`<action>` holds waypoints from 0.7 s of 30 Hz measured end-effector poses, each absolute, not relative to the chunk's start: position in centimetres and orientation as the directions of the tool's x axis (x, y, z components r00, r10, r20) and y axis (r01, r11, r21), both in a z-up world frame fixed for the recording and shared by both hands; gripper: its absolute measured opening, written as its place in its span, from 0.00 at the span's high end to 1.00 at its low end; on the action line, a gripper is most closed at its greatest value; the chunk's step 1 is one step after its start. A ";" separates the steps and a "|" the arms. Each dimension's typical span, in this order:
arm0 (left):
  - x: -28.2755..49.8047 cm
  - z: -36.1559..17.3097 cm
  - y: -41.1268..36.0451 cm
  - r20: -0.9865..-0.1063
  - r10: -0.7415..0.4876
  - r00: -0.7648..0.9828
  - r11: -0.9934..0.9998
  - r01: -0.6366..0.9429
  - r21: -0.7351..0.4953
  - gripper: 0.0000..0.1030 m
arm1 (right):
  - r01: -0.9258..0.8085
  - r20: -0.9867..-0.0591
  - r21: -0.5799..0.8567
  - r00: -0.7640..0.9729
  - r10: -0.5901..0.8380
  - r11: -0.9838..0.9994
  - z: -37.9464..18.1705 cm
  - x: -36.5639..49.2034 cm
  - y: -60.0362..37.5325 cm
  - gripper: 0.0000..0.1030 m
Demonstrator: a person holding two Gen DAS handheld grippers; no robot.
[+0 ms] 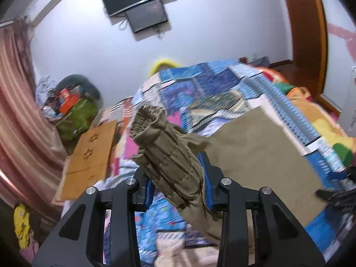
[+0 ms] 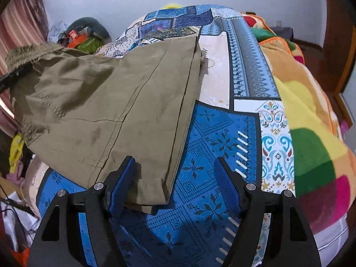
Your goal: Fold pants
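Khaki pants (image 2: 115, 102) lie on a blue patchwork bedspread (image 2: 211, 146), with the legs stacked flat and the hems nearest me. My left gripper (image 1: 175, 173) is shut on the bunched elastic waistband (image 1: 160, 142), which it holds lifted off the bed; the cloth trails down to the flat legs (image 1: 255, 146). In the right wrist view the raised waistband (image 2: 29, 53) sits at the far left. My right gripper (image 2: 175, 162) is open just above the hem corner (image 2: 155, 191). Its left pad (image 2: 122, 182) is over the cloth, and nothing is pinched.
A bright multicoloured blanket (image 2: 311, 133) is heaped along the bed's right side. A cardboard sheet (image 1: 93, 153), a pile of clutter (image 1: 73, 106) and a striped curtain (image 1: 17, 102) are left of the bed. Two dark screens (image 1: 135, 0) hang on the far wall.
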State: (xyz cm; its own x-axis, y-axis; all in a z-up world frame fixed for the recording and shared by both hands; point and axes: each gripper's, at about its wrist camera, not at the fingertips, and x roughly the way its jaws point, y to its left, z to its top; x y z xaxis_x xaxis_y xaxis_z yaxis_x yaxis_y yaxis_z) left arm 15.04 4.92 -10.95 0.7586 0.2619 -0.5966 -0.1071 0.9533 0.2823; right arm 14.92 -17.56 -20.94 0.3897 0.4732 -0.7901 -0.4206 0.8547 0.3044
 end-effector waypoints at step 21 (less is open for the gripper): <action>19.5 -16.1 -9.1 -0.799 -0.197 0.568 0.957 0.290 -0.030 0.74 | -0.394 -0.758 0.360 0.406 0.512 0.846 -21.6 14.7 -18.3 0.33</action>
State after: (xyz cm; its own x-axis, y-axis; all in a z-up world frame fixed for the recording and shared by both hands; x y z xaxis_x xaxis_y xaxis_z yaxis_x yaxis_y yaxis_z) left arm 19.48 -9.12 -16.08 0.5684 -0.1974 -0.7988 0.2898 0.9566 -0.0301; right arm 14.67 -18.25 -21.62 0.4055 0.5115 -0.7576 -0.3943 0.8456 0.3599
